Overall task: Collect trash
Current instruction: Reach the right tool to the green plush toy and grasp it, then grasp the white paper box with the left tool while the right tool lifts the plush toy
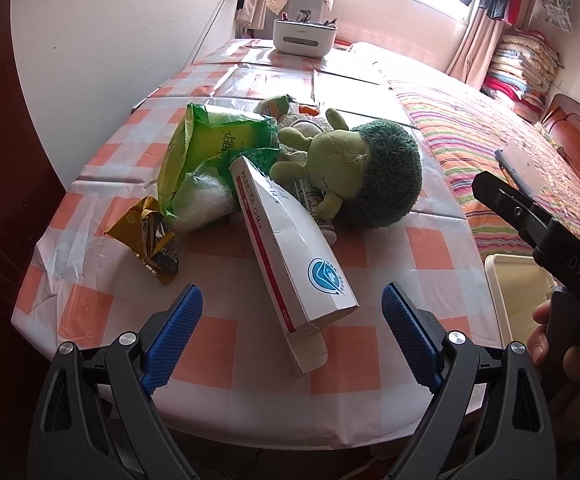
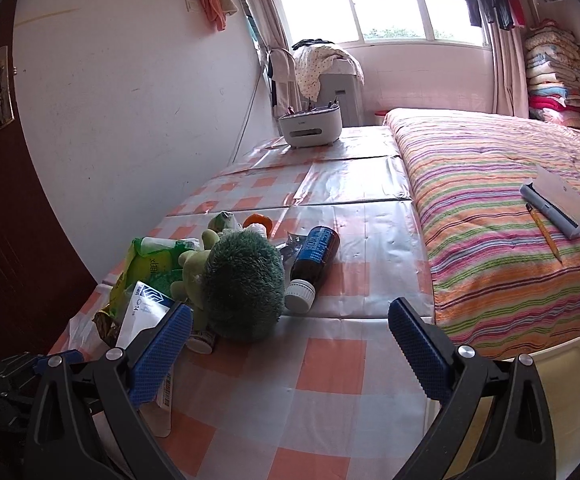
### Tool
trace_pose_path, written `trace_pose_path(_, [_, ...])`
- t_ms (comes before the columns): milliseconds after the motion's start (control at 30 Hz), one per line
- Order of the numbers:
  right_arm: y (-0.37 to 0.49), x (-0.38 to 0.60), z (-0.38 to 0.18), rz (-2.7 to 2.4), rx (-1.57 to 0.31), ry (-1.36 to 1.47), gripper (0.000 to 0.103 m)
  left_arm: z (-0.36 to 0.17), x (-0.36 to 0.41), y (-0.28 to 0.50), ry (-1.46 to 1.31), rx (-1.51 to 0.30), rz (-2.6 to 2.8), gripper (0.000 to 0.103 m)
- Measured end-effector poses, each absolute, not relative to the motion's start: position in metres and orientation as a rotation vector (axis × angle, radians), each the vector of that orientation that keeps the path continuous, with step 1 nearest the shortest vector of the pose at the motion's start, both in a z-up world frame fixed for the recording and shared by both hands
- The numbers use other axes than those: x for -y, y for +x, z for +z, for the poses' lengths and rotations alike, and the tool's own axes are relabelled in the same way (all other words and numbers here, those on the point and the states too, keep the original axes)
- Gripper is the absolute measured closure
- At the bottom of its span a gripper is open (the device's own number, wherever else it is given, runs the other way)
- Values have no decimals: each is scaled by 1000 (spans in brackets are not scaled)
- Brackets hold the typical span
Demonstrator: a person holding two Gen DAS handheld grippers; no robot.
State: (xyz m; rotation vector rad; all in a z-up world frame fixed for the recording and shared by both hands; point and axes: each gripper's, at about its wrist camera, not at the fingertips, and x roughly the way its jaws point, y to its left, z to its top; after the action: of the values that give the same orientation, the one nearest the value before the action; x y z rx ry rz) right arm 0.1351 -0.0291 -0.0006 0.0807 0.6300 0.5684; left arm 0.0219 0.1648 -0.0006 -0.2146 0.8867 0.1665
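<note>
Daylit from the window [image 2: 378,4], blown out white there (glare also on the tabletop [image 2: 354,184] sheen). Soft shadows, sharp focus, strong fisheye bending, dark vignette at corners.

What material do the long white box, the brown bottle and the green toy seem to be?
Box: thin matte cardboard, with creases and an open end flap. Bottle: glossy dark brown, glass or plastic, unclear; white ribbed cap looks plastic. Toy: plush fabric, fuzzy pile and visible stitching.
</note>
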Motion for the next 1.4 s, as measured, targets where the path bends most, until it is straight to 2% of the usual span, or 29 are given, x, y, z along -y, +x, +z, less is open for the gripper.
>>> trace_pose_path(267, [179,-13,-15,665,-717,36,7,-2,-160,30,-192,-901,184,13])
trace_pose_path(767, [202,-35,-38,685,-807,24,7,-9,-163,42,-184,-923,212,13])
trace_pose_path(833, [207,-36,-41,698,-821,42,14,-9,-162,43,-178,-926,211,13])
trace_pose_path(867, [208,-35,-41,736,-823,68,32,-10,-161,44,-175,-928,212,13])
trace_pose_path(1000, [208,-32,-39,739,-809,78,41,-12,-161,48,-175,-935,211,13])
trace_pose_path(1400, [195,10,-6,710,-678,184,43,-17,-170,58,-237,-950,210,13])
